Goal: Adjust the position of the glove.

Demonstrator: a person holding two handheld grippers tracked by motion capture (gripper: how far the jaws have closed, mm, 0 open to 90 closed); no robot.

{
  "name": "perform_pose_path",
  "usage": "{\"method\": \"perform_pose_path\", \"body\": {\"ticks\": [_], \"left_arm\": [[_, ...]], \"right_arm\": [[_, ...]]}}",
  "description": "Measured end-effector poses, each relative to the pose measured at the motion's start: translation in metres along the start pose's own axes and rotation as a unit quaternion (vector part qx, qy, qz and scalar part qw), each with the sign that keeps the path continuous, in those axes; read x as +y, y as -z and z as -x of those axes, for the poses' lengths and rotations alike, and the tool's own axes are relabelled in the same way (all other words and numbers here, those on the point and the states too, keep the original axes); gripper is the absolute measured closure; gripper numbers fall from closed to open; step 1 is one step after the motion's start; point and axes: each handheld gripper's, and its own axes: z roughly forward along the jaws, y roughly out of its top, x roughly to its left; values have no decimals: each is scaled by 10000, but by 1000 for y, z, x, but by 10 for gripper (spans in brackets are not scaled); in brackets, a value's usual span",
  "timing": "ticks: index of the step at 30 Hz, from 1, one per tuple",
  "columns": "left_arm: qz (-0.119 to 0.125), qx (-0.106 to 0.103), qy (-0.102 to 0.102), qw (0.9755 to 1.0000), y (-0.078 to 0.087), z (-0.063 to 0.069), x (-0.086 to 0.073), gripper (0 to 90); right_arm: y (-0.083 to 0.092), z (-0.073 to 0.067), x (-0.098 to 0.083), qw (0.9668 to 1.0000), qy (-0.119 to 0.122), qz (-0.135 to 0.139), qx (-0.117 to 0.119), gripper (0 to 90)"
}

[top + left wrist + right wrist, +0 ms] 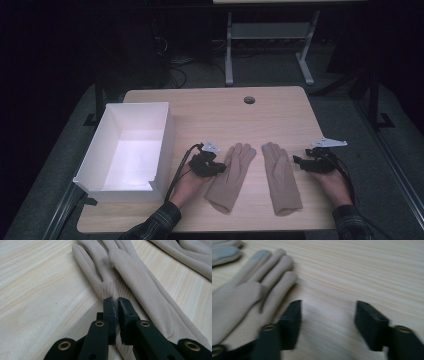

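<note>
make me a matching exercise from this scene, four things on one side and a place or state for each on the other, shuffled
Things:
1. left gripper
2. right gripper
3. white box
4. right glove

Places or states:
A. stands at the table's left edge, top open
B. jaws apart over bare wood, nothing between them
C. lies flat, fingers pointing away from the person, beside the open jaws
D. jaws pinched on a fold of the left glove

Pairs: 1-D, 2-B, 3-A, 4-C
</note>
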Motion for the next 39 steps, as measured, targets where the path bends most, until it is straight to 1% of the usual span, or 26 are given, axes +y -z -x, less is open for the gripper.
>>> {"method": "perform_pose_path", "body": {"ticks": [1,2,3,4,5,6,7,9,10,11,13,15,16,17,18,20,21,22,24,28,29,31,32,35,37,39], "left_arm": [[-16,-12,-22,10000,1,-1,0,847],[-16,-12,-22,10000,1,-1,0,848],[34,-24,43,10000,2,-1,0,848],[22,-44,35,10000,3,-2,0,849],[50,-48,40,10000,4,-2,0,849],[69,-51,67,9999,4,-3,0,850],[66,-55,71,9999,5,-3,0,850],[102,-43,91,9999,7,-5,1,850],[148,-43,165,9997,8,-5,0,851],[171,-23,159,9997,9,-7,0,851],[165,-14,160,9997,11,-8,0,851],[225,18,207,9995,12,-9,0,851],[225,18,207,9995,12,-9,0,851],[229,25,206,9995,13,-10,0,851],[231,37,213,9995,13,-10,0,851],[249,50,223,9994,14,-11,-1,851],[249,65,207,9995,15,-12,-1,851],[249,65,207,9995,15,-12,-1,851],[265,68,221,9994,15,-13,0,851],[275,71,233,9993,15,-13,0,851],[307,66,235,9992,15,-13,0,851],[333,66,258,9991,15,-12,0,851],[341,69,254,9991,15,-12,0,851],[365,68,258,9990,16,-12,0,851],[391,56,273,9988,16,-12,1,851],[401,56,278,9988,16,-12,1,851]], "right_arm": [[2,0,1,10000,17,32,54,470],[2,0,1,10000,17,32,54,470],[4,-1,1,9999,21,50,101,528],[9,-2,3,9997,44,80,241,603],[12,-4,3,9995,89,86,294,658],[18,-8,3,9987,194,70,467,742],[18,-8,3,9987,194,70,467,742],[24,-13,1,9975,313,27,634,831],[27,-15,1,9967,388,0,720,857],[32,-20,0,9949,453,-53,898,878],[33,-22,-1,9940,515,-67,959,884],[33,-29,-6,9910,633,-217,1158,889],[32,-32,-7,9899,678,-299,1210,889],[31,-33,-8,9890,743,-335,1234,889],[31,-33,-8,9890,743,-335,1234,889],[27,-37,-8,9873,778,-437,1317,889],[25,-39,-7,9861,783,-445,1399,889],[25,-39,-7,9861,783,-445,1399,889],[23,-41,-6,9845,838,-426,1479,889],[21,-48,-4,9818,914,-453,1605,889],[19,-52,-3,9806,974,-451,1639,889],[18,-54,-2,9802,984,-449,1661,889],[17,-57,-1,9789,1037,-453,1701,888],[16,-60,0,9778,1054,-476,1750,888],[14,-63,1,9759,1108,-453,1825,888],[14,-64,1,9754,1118,-455,1842,889]]}}
